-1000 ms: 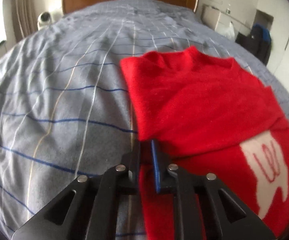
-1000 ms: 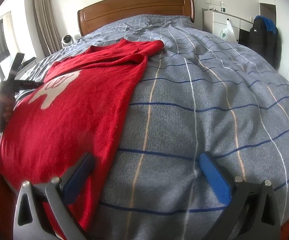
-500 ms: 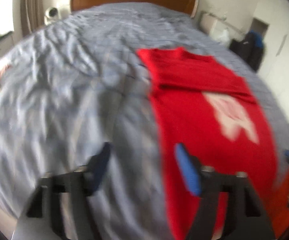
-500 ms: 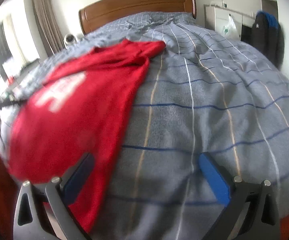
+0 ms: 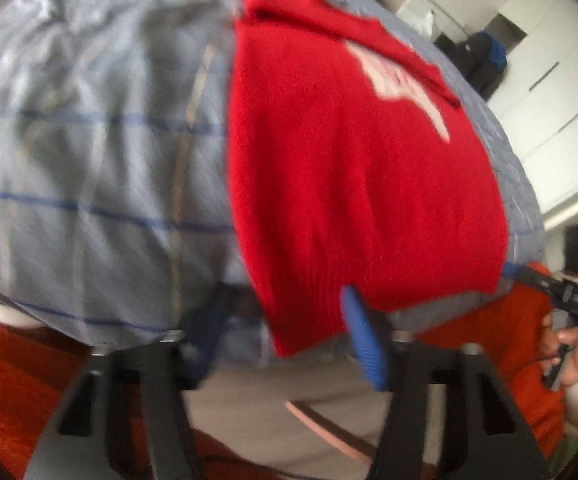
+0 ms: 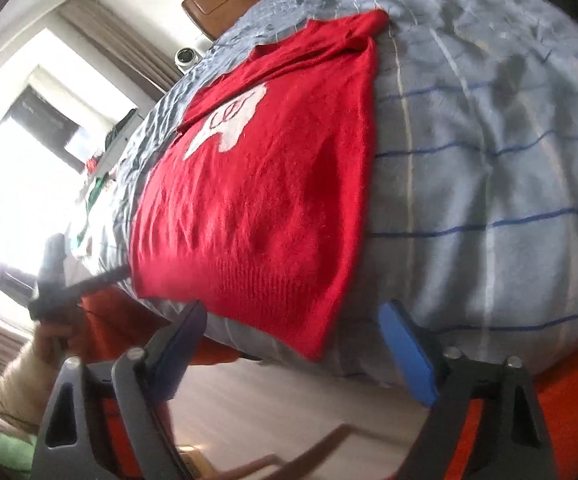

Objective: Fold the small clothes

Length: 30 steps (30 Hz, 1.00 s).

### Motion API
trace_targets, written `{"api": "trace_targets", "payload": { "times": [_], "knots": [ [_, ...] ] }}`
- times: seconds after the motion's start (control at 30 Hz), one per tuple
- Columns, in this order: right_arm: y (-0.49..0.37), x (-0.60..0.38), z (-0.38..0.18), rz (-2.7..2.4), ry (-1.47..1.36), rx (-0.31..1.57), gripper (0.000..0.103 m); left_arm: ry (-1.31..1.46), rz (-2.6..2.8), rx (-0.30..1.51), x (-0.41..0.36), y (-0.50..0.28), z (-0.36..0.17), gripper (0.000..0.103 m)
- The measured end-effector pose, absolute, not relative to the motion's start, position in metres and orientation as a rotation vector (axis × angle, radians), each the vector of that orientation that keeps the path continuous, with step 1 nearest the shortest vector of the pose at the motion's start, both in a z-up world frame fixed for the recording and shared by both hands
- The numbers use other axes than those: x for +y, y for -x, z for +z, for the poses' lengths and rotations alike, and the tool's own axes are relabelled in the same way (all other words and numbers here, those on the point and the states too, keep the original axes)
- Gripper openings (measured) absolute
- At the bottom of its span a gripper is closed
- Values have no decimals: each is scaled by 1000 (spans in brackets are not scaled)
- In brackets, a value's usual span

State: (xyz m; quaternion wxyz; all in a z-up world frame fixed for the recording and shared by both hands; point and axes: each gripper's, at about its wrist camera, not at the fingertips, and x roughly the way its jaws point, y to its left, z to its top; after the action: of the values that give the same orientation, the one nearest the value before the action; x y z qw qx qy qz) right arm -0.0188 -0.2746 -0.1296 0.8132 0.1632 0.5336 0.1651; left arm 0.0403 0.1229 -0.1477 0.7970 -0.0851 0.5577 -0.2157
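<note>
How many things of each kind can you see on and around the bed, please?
Red sweater: 1
Bed cover: 1
Headboard: 1
Grippers: 2, left and right, both with jaws open
Total: 5

— What colour is the sweater (image 5: 353, 184)?
— Bright red, with a white motif (image 6: 229, 124) outlined in red toward its 12 o'clock end.
— And the bedspread (image 5: 89, 152) under it?
— Grey-blue, crossed by thin dark blue and pale beige lines in a wide check.
— The tools?
— The left tool (image 5: 289, 332) and right tool (image 6: 301, 356) are both black-framed with blue finger pads (image 6: 409, 356).
— Anything else?
— A brown wooden headboard (image 6: 225, 4) at 12 o'clock.
</note>
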Motion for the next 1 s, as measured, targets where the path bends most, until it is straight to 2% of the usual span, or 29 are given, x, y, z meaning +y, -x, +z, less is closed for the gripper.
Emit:
{"api": "trace_targets", "payload": {
  "times": [0.03,0.1,0.17,0.2,0.23,0.27,0.5,0.67,1.0],
  "knots": [
    [17,-272,-135,357,-348,1160,73,181,-478,1218,119,-37,-151,39],
    [14,-267,-146,351,-336,1208,63,160,-497,1226,111,-37,-154,37],
    [12,-266,-151,351,-352,1223,47,165,-499,1227,106,-38,-156,19],
    [10,-267,-152,346,-366,1222,41,185,-497,1233,107,-41,-158,5],
    [9,-270,-152,339,-384,1219,26,205,-498,1236,108,-41,-158,4],
    [8,-273,-152,331,-405,1216,4,232,-499,1233,110,-41,-157,3],
    [14,-289,-120,339,-491,1115,4,442,-547,1084,136,-41,-110,2],
    [-29,-297,-85,325,-480,964,4,487,-563,941,128,-110,-72,2],
    [-247,-312,-68,242,-469,851,4,426,-416,895,81,-313,-69,2]
  ]
}}
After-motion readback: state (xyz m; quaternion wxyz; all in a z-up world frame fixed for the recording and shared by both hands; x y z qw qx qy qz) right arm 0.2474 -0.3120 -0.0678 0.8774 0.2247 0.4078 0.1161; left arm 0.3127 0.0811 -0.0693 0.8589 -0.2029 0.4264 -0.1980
